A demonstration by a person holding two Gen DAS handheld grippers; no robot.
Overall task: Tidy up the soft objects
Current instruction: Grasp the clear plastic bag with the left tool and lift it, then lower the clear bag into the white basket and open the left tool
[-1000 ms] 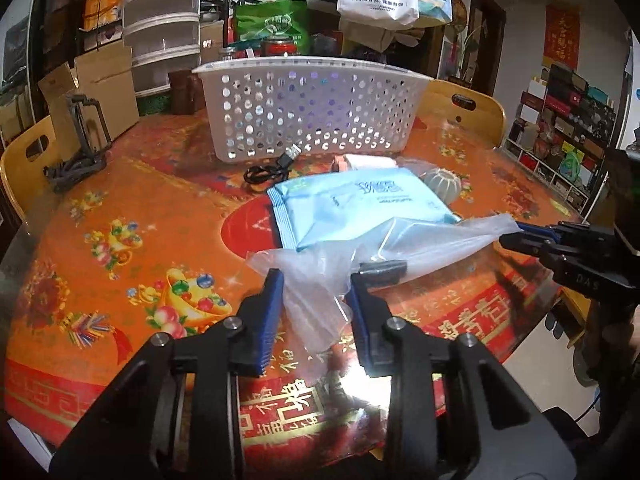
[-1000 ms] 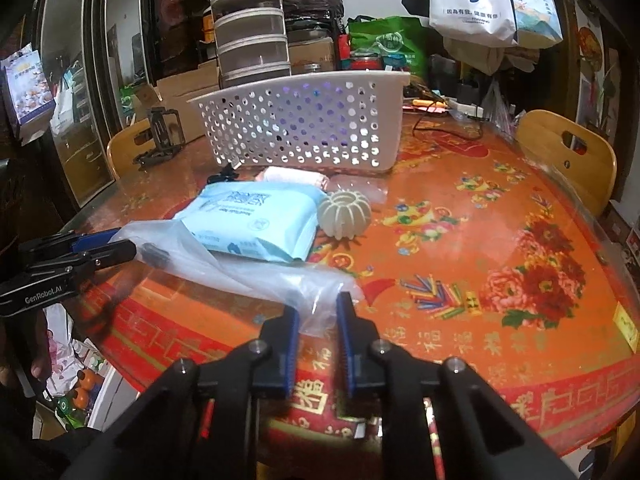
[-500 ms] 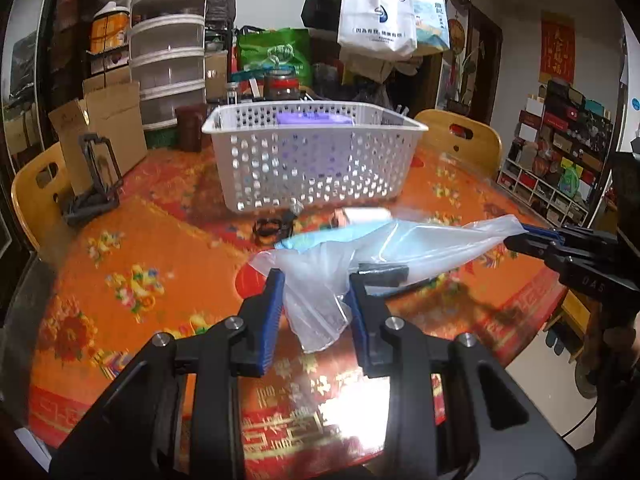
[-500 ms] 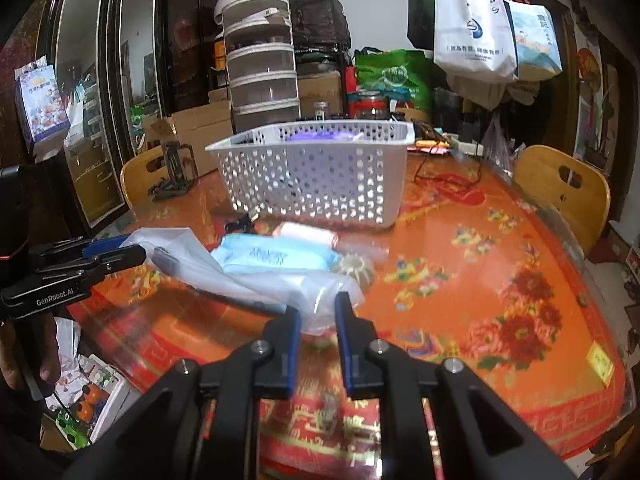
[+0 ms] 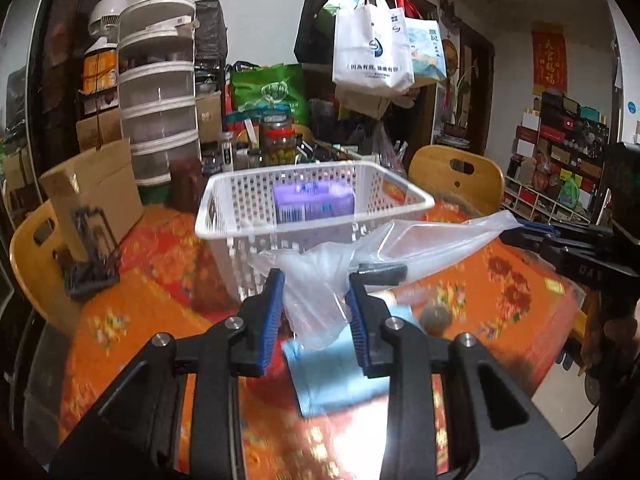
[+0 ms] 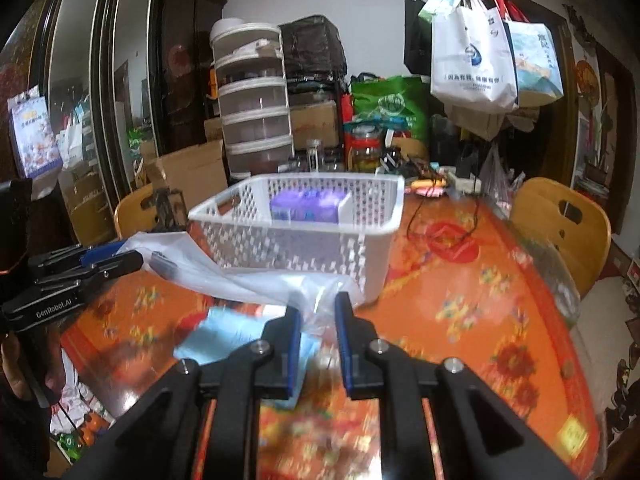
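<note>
A clear plastic bag (image 5: 424,240) hangs stretched between my two grippers, above the orange table. My left gripper (image 5: 316,280) is shut on one bunched end of it. The other end is pinched by my right gripper (image 6: 316,308), which is shut too. Each gripper shows in the other's view: the right gripper (image 5: 520,236) at the right edge, the left gripper (image 6: 132,258) at the left. Under the bag (image 6: 224,276) a light blue wipes pack (image 5: 340,376) lies flat. Behind stands a white perforated basket (image 5: 240,232) with a purple pack (image 5: 314,202) inside.
A grey ribbed ball (image 5: 436,314) lies beside the wipes pack. Wooden chairs (image 5: 456,176) ring the table. A cardboard box (image 5: 96,188) and a black stand (image 5: 92,256) sit at the left. Stacked drawers (image 5: 158,112), jars and hanging bags (image 5: 372,52) crowd the back.
Both grippers have risen with the plastic bag, lifting it off the table. The wipes pack has dropped low in both views, and the basket's inside with the purple pack now shows.
</note>
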